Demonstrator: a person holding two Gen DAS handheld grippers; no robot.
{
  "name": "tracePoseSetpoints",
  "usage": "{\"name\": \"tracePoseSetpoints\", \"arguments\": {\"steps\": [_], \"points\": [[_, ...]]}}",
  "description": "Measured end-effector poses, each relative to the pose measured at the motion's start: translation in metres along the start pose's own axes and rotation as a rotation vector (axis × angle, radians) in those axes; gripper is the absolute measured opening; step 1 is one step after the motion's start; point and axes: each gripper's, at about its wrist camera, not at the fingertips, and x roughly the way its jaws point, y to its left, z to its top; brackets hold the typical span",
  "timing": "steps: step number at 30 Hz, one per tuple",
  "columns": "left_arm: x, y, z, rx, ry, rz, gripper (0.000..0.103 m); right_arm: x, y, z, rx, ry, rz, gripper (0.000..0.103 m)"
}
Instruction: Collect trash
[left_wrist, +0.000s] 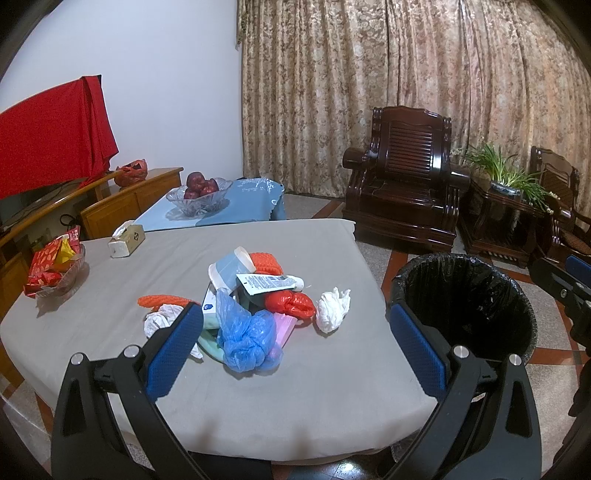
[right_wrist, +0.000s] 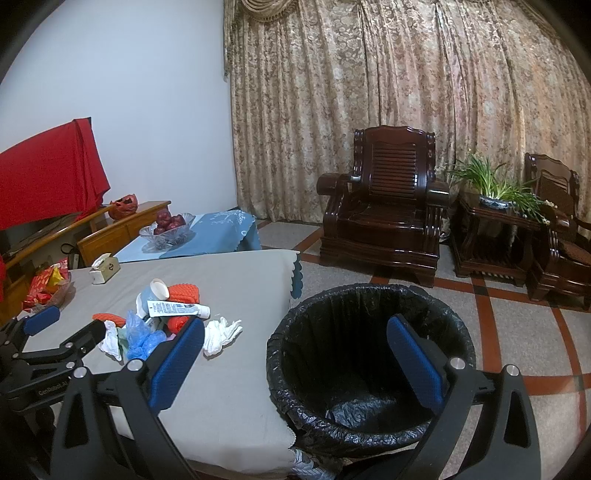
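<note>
Grey cloth covers the worktop (left_wrist: 295, 398). Ahead of the left tongs (left_wrist: 295, 339), which have blue pads on black arms, lie a blue bag (left_wrist: 247, 332), a red bag (left_wrist: 291, 303), white tissue (left_wrist: 332, 306), an orange mesh piece (left_wrist: 266, 262) and a white tube (left_wrist: 269, 283) with black print. Between the right tongs' (right_wrist: 295, 358) blue pads sits a bin (right_wrist: 369, 365) lined in glossy black. Beyond hangs a beige floral curtain (right_wrist: 369, 92).

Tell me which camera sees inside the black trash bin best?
The right wrist view. It looks almost straight down into the trash bin, showing the whole rim and the black liner's bottom, with no trash visible inside. The left wrist view shows the bin from the side, partly behind a finger, so its bottom stays hidden.
</note>
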Motion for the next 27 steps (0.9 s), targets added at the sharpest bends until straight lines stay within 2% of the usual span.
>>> {"name": "tracePoseSetpoints", "arguments": {"steps": [3, 13, 15, 20, 27], "points": [[0.000, 0.000, 0.000, -0.001, 0.001, 0.000, 0.098, -0.004, -0.007, 0.002, 0.000, 0.000, -0.001, 0.097], [0.007, 0.007, -0.004, -0.014, 0.007, 0.021, 0.098, 0.009, 0.003, -0.001, -0.001, 0.005, 0.019, 0.097], [0.013, 0.015, -0.006, -0.023, 0.009, 0.044, 0.098, 0.027, 0.002, -0.003, -0.008, 0.008, 0.030, 0.097], [0.037, 0.049, -0.013, -0.049, 0.022, 0.099, 0.098, 0.059, 0.027, -0.004, -0.033, 0.030, 0.082, 0.097], [0.075, 0.090, -0.030, -0.065, 0.055, 0.179, 0.098, 0.137, 0.078, -0.029, -0.089, 0.129, 0.176, 0.097]]}}
